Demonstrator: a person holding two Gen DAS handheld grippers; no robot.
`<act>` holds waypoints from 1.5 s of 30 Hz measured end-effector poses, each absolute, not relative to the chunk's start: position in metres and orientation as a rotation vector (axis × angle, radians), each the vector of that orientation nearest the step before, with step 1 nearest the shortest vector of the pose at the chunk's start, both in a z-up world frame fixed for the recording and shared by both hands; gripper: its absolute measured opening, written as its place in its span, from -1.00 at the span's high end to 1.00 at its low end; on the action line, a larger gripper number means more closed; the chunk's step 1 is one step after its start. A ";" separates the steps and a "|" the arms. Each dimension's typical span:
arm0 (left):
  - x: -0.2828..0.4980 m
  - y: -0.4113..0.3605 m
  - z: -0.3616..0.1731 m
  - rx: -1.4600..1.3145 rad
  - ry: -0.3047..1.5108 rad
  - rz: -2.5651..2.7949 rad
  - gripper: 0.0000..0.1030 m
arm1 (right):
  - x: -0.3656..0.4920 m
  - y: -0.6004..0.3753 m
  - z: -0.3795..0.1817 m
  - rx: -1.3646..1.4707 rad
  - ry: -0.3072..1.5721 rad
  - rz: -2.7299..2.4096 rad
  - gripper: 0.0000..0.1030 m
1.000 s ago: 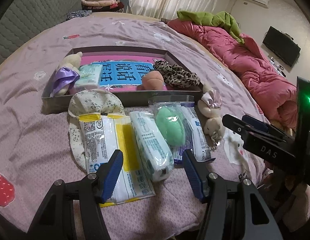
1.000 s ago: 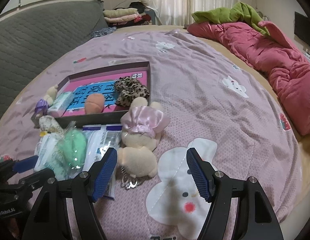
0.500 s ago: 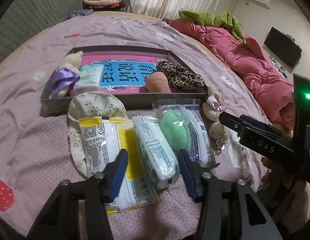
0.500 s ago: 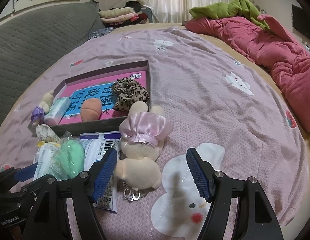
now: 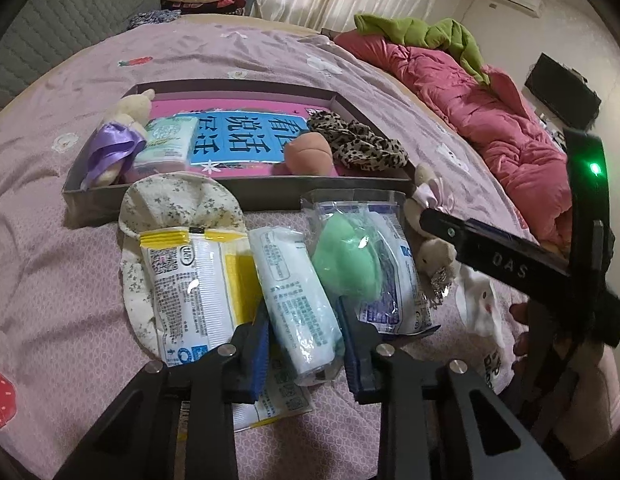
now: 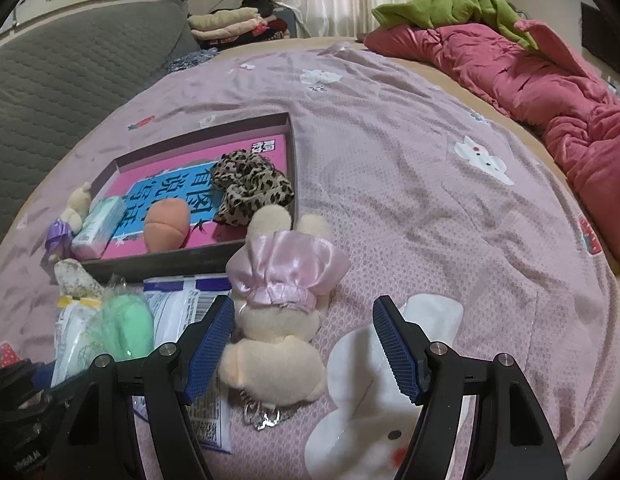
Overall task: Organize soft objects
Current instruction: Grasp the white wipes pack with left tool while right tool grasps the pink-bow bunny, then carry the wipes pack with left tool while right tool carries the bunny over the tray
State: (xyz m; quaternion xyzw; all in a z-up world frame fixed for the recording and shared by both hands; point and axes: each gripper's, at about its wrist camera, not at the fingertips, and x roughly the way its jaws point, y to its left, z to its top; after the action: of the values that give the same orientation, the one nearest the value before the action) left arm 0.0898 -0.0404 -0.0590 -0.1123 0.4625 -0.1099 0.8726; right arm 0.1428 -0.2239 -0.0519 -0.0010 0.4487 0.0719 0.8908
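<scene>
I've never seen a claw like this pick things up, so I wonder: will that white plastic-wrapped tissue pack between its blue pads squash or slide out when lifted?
The white plastic-wrapped tissue pack looks soft, so it probably squashes a little between the left claw pads. Its glossy film may be slippery. It seems light, so it should lift easily.

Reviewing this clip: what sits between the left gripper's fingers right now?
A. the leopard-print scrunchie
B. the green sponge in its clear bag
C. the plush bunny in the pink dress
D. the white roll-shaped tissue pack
D. In the left wrist view the left gripper has its blue pads on either side of the white tissue pack, apparently pressing its wrapper; the green sponge lies just to the right, outside the fingers.
</scene>
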 end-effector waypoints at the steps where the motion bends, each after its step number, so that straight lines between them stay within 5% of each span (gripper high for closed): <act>1: 0.090 -0.041 -0.060 -0.236 0.968 -0.231 0.42 | 0.144 -0.224 -0.053 -0.001 0.935 0.149 -0.43; 5: 0.092 -0.039 -0.061 -0.247 0.971 -0.232 0.45 | 0.148 -0.220 -0.057 -0.014 0.950 0.151 -0.42; 9: 0.094 -0.039 -0.061 -0.250 0.969 -0.229 0.49 | 0.149 -0.210 -0.063 -0.046 0.968 0.182 -0.11; 16: 0.094 -0.032 -0.061 -0.286 0.966 -0.225 0.59 | 0.149 -0.205 -0.063 -0.056 0.962 0.210 0.10; 45: 0.088 -0.008 -0.022 -0.326 0.808 -0.228 0.60 | 0.125 -0.192 -0.011 -0.084 0.763 0.313 0.12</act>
State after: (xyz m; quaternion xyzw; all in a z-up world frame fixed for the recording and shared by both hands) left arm 0.0877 -0.0085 -0.0224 -0.1574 0.3903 -0.1101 0.9004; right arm 0.1253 -0.1917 -0.0115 -0.0410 0.3708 0.1519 0.9153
